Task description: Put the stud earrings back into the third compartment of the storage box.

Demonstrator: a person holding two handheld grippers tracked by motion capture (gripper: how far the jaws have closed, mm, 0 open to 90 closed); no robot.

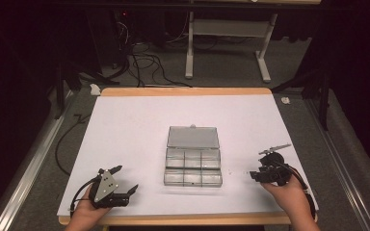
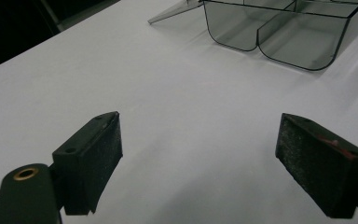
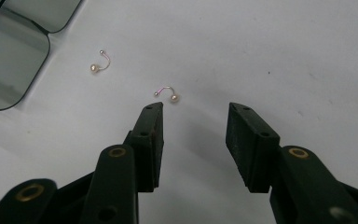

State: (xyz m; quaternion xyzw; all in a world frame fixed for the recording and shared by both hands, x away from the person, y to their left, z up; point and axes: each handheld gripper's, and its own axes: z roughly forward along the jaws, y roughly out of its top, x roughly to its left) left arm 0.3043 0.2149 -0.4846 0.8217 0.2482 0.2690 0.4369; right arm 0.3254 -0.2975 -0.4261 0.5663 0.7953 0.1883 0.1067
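Note:
A clear plastic compartment box (image 1: 192, 171) lies in the middle of the white table (image 1: 135, 120), its lid (image 1: 193, 137) folded open toward the far side. Two small pearl earrings on curved wires lie right of the box: one (image 3: 98, 63) near the box corner (image 3: 9, 60), the other (image 3: 168, 93) just ahead of my right gripper's left fingertip. My right gripper (image 3: 195, 112) hovers low over the table, open, with nothing between its pads. My left gripper (image 1: 126, 178) rests at the front left, open wide and empty, and looks toward the box (image 2: 279, 42).
The table's wooden edge (image 1: 173, 220) runs along the front. Beyond the far edge stand a white table frame (image 1: 190, 48) and loose cables (image 1: 144, 62) on the grey floor. Metal rails (image 1: 33, 163) flank both sides.

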